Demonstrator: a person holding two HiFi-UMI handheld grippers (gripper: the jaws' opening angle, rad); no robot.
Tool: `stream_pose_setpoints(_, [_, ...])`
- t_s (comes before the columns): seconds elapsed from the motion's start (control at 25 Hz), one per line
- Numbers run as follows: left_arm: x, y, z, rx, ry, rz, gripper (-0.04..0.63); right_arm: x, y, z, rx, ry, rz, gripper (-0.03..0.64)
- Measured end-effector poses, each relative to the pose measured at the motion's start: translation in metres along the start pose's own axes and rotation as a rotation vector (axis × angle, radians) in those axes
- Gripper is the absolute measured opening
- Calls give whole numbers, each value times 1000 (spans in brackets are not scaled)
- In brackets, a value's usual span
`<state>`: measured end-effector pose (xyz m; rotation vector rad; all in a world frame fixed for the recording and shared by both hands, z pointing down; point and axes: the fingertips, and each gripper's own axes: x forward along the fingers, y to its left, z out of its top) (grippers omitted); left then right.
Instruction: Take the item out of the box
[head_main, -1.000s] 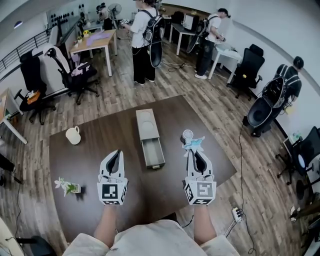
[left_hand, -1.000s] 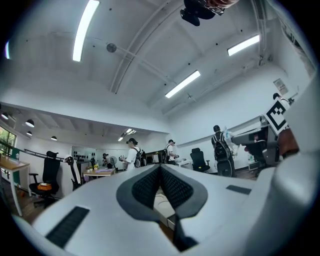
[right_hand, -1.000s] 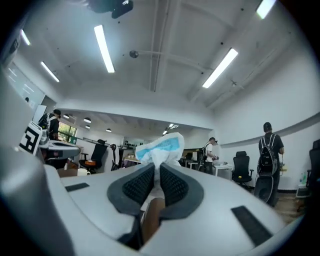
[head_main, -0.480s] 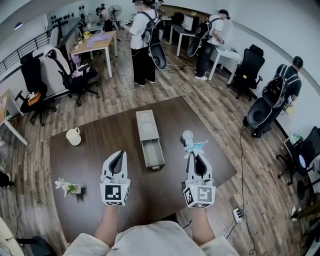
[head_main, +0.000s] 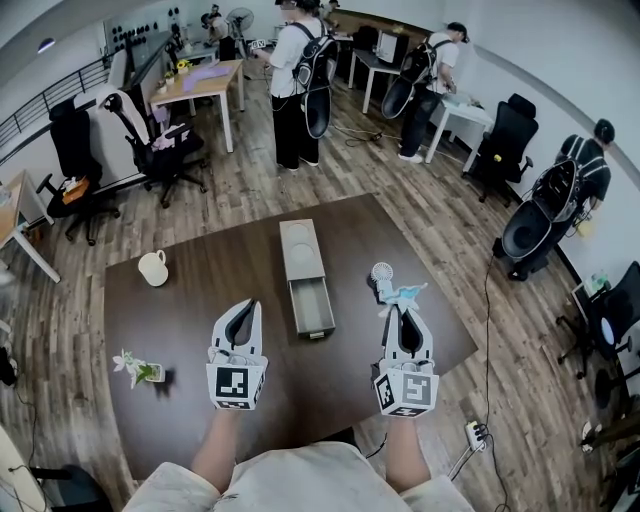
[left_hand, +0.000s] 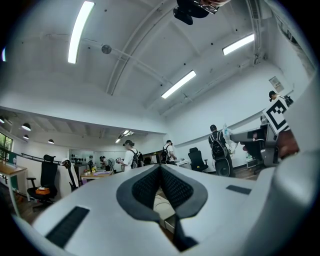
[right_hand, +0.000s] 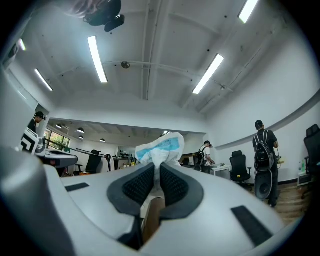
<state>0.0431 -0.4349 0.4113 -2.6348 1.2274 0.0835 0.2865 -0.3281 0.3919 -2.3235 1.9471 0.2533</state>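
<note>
A long grey box (head_main: 299, 248) lies in the middle of the dark table (head_main: 200, 300), with its drawer (head_main: 312, 307) pulled out toward me; the drawer's inside looks bare. My right gripper (head_main: 398, 308) hovers right of the drawer, shut on a crumpled white and light-blue packet (head_main: 406, 294). In the right gripper view the packet (right_hand: 161, 146) sticks up from between the pads of my right gripper (right_hand: 157, 169). My left gripper (head_main: 247, 306) is left of the drawer, shut with nothing in it. Its pads meet at the tip in the left gripper view (left_hand: 160, 167).
A small white round fan (head_main: 382, 272) stands on the table just beyond the packet. At the far left sits a white cup (head_main: 153, 268), and a little potted flower (head_main: 135, 369) is near the left front edge. Beyond the table are people, office chairs and desks.
Hardly anything differs: the view has shifted slightly and both grippers have drifted a little toward me. The right gripper still holds the packet.
</note>
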Motion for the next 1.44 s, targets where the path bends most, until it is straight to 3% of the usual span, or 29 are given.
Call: stream_pose_setpoints(1.44, [-3, -7, -6, -8, 14, -22, 3, 4, 13, -11, -53, 54, 32, 37])
